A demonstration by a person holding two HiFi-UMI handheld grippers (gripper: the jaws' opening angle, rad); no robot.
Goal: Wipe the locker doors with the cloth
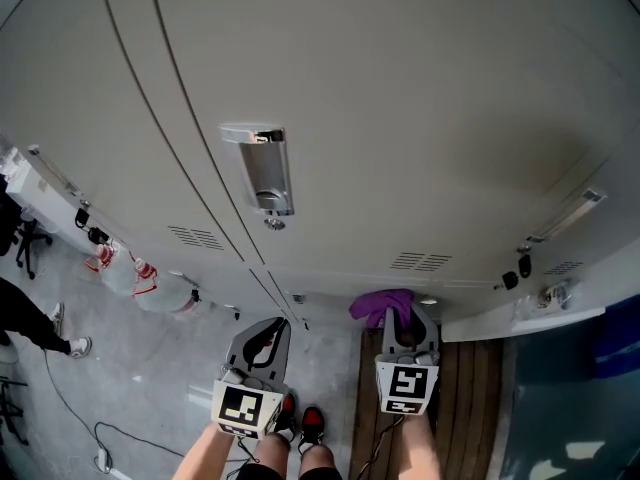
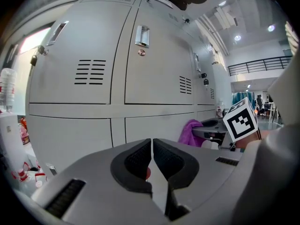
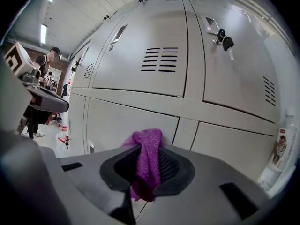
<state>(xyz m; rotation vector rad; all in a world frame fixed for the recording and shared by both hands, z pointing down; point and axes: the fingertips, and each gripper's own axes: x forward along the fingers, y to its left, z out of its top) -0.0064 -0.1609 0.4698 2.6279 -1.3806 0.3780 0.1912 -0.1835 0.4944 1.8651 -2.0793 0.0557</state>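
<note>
Grey locker doors (image 1: 400, 118) fill the head view, one with a metal latch handle (image 1: 265, 173). My right gripper (image 1: 402, 320) is shut on a purple cloth (image 1: 383, 304), held low in front of the lower doors (image 3: 136, 121); the cloth (image 3: 147, 163) bunches between its jaws. My left gripper (image 1: 268, 330) hangs beside it, jaws closed together with nothing between them (image 2: 152, 161). In the left gripper view the purple cloth (image 2: 190, 131) shows to the right, near the right gripper's marker cube (image 2: 240, 120).
Keys (image 3: 225, 42) hang from a locker lock at upper right. A bottle (image 3: 276, 156) stands at the right. Bottles and bags (image 1: 140, 278) lie on the floor at left. A wooden bench (image 1: 470, 398) is below right. A person (image 3: 44, 78) stands far left.
</note>
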